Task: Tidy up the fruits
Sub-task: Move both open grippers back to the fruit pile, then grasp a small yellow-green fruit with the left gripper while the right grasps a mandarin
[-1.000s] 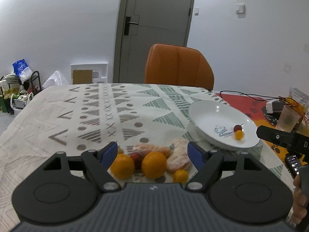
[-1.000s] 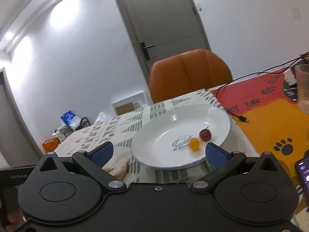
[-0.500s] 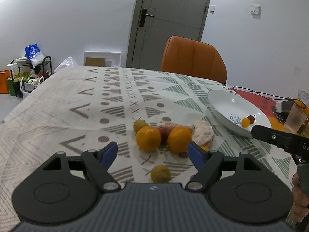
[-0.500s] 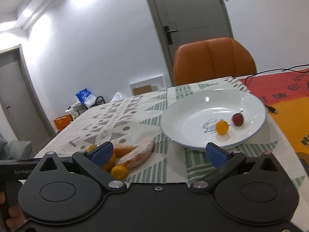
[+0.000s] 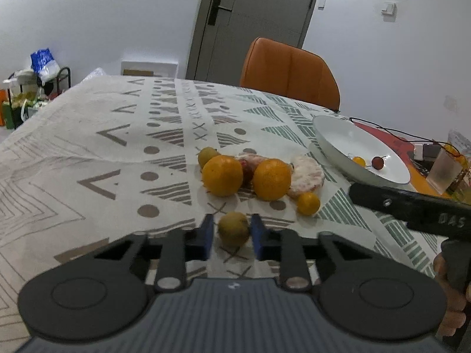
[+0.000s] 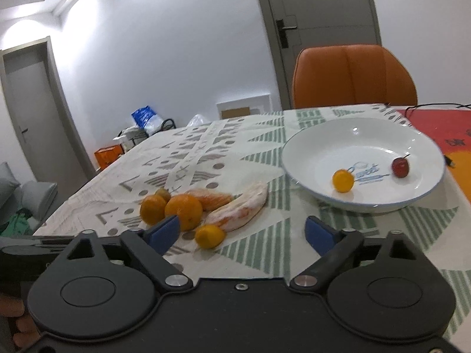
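My left gripper (image 5: 231, 232) is shut on a small yellow-green fruit (image 5: 234, 229) that rests on the patterned tablecloth (image 5: 117, 153), a blue pad on each side. Just beyond lie two oranges (image 5: 222, 175), peeled citrus pieces (image 5: 306, 175) and a small orange fruit (image 5: 308, 203). My right gripper (image 6: 241, 233) is closing. That small orange fruit (image 6: 209, 236) sits between its jaws, near the left pad and untouched. The white plate (image 6: 353, 135) at the right holds a small yellow fruit (image 6: 343, 180) and a red stemmed one (image 6: 400, 167).
An orange chair (image 5: 290, 70) stands behind the table's far edge, with a grey door behind it. A red-orange mat (image 6: 441, 129), a black cable and a frosted cup (image 5: 444, 173) lie right of the plate. A rack with bags (image 5: 38, 73) stands far left.
My left gripper sank towards the table and its jaws closed around the small yellow-green fruit. My right gripper swung left from the plate to the fruit pile, and its jaws narrowed.
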Tool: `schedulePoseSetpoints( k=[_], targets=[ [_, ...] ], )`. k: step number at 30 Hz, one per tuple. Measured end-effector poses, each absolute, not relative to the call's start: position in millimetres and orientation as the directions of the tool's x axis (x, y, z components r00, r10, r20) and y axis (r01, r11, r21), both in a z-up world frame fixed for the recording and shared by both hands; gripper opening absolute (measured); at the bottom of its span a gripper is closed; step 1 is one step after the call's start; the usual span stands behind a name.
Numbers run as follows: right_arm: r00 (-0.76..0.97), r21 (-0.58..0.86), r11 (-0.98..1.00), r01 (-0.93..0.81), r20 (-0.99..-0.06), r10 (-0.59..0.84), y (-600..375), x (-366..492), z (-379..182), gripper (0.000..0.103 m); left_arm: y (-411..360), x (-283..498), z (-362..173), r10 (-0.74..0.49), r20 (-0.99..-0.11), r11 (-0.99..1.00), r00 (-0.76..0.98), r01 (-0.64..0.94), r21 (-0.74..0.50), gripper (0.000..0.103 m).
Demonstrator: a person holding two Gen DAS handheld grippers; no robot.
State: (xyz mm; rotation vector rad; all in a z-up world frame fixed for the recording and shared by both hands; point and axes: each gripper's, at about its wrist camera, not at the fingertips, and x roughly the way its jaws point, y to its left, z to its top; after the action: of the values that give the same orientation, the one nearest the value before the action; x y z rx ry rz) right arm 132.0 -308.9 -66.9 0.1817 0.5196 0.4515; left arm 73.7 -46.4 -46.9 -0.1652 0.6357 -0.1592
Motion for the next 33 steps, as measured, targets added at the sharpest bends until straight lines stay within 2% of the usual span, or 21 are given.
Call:
schedulePoseSetpoints(
  k=[5,10,15,20,24,33],
  targets=[
    [0.748,0.260,0.878,-0.401,-0.460,0.478,-298,134,-69,0.080,-45,74,-46,-0.201,-0.570,0.973,0.796,0.095,-0.210,0.022],
    [0.724,0.259,0.871,-0.417,-0.484,0.491,-288,138,-72,0.065,-37,73,-44,-0.195,-0.559,0.972,0.806,0.085,-0.217,0.022],
    [0.716,0.248,0.873,-0.421,-0.500,0.487,-279,142,-74,0.061,-32,72,-38,-0.183,-0.544,0.974,0.819,0.076,-0.213,0.022],
    [0.697,0.251,0.865,-0.435,-0.514,0.500,-272,150,-79,0.045,-30,71,-35,-0.179,-0.535,0.974,0.826,0.073,-0.215,0.022],
    [0.691,0.253,0.862,-0.439,-0.518,0.504,-270,153,-81,0.027,-30,72,-33,-0.180,-0.528,0.974,0.830,0.075,-0.214,0.022],
    [0.712,0.279,0.852,-0.442,-0.468,0.523,-286,144,-69,0.026,-39,78,-27,-0.183,-0.517,0.976,0.836,0.091,-0.198,0.022]
  ],
)
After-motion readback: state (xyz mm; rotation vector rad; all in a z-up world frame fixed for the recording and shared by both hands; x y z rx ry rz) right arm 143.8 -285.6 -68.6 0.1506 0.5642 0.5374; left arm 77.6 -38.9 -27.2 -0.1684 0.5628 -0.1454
